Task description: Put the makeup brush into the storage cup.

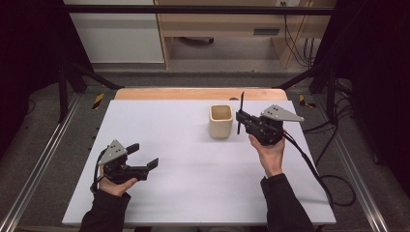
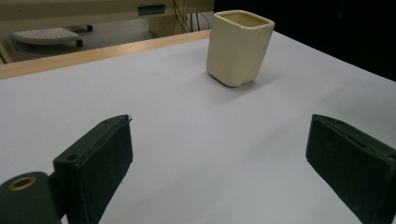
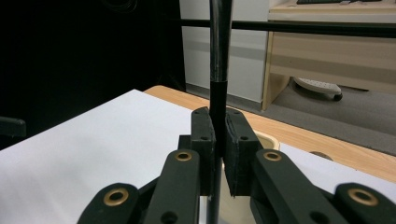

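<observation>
Two claws are seen in the high view, one at each side of a white table [image 1: 193,164]. The right claw [image 1: 240,116] is clenched on a thin black pen [image 1: 240,112], which is held upright, just to the right of a cream cup [image 1: 221,121]. The pen is carried beside the cup's rim, not over its opening, and whether its lower tip touches the table cannot be told. The left claw [image 1: 145,157] is held low, well apart from the cup, with its jaws spread and nothing between them.

From the left gripper view, the left claw [image 2: 219,158] is shown released, bare table lying between its two black jaws. The cup [image 2: 239,46] stands upright ahead of it and a little to the right, and what is seen of its inside looks empty.

From the right gripper view, the right claw [image 3: 219,140] is seen shut tight around the pen [image 3: 218,60], whose shaft rises straight up out of the jaws and also runs down below them. A sliver of the cup's rim [image 3: 270,139] is glimpsed just behind the right jaw.

The work is judged about half done: the pen has been picked up and brought next to the cup. Left to do are the shift over the opening, the lowering inside, and the release. No part is taken by the left claw so far.
</observation>
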### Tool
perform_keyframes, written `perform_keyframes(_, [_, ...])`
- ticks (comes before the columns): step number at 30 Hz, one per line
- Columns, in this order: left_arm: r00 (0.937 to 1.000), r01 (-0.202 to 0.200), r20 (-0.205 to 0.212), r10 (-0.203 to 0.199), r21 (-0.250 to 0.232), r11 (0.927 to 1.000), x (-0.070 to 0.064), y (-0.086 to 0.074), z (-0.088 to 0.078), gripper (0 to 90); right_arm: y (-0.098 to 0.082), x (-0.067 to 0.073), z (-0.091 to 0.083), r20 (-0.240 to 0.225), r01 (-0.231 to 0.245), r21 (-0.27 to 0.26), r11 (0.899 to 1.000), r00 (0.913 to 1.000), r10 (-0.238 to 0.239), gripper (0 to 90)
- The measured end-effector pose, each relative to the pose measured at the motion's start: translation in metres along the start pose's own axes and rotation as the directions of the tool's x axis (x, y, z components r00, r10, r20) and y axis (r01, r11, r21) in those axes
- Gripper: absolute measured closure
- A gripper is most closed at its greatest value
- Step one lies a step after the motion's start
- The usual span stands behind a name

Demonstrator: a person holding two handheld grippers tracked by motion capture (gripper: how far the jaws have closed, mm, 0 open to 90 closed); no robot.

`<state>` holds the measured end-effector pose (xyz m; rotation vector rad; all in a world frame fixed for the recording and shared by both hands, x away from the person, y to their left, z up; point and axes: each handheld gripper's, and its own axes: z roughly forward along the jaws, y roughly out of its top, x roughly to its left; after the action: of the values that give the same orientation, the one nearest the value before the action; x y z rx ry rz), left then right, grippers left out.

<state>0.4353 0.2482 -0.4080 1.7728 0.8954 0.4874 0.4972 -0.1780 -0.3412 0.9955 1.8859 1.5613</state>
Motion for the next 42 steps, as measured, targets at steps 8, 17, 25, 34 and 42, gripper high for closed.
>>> perform_keyframes(8, [0.9998,0.008,-0.020,-0.007,0.010,0.9999,0.009,-0.006,-0.002,6.8,0.003,-0.006,0.014,0.025,-0.029,-0.017,0.999,0.9993,0.029,83.7])
perform_keyframes(17, [0.9998,0.007,-0.018,-0.006,0.029,0.9996,0.010,-0.009,0.002,6.8,0.012,-0.012,0.032,0.055,-0.050,-0.041,0.998,0.9971,0.052,83.7])
perform_keyframes(25, [0.9999,0.007,-0.011,-0.006,0.036,0.9993,0.010,-0.011,0.004,6.6,0.015,-0.021,0.045,0.077,-0.073,-0.060,0.996,0.9940,0.077,83.7])
perform_keyframes(34, [1.0000,0.005,-0.003,-0.004,0.038,0.9993,0.008,-0.011,0.005,6.6,0.013,-0.027,0.062,0.098,-0.087,-0.064,0.994,0.9908,0.093,83.7])
perform_keyframes(42, [1.0000,0.001,0.002,-0.001,0.037,0.9993,0.007,-0.011,0.005,6.6,0.012,-0.027,0.078,0.102,-0.093,-0.061,0.994,0.9899,0.099,83.7])
